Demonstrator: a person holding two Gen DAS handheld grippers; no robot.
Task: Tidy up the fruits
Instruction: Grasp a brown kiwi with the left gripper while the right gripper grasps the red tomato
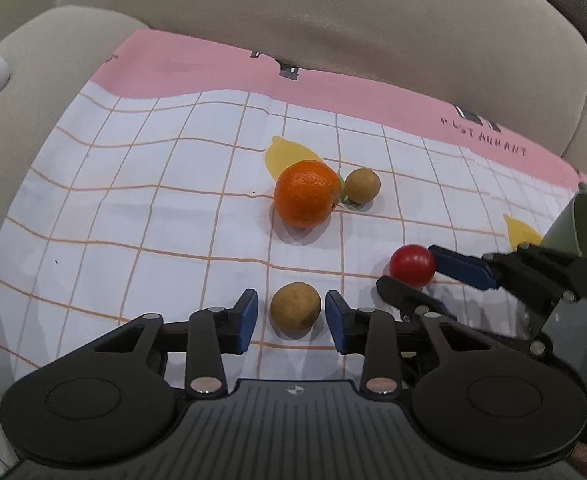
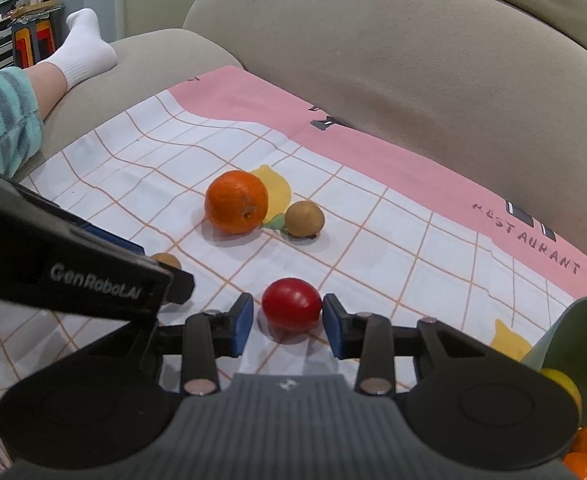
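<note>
Left gripper jaws straddle the brown fruit with gaps; right gripper jaws pinch the red tomato

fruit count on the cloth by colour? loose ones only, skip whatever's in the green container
Orange: 1, the orange
Brown: 2, the far brown fruit beside the orange, and the near brown fruit between the left tool's fingers
Red: 1, the red fruit between the right tool's fingers
Total: 4
</note>
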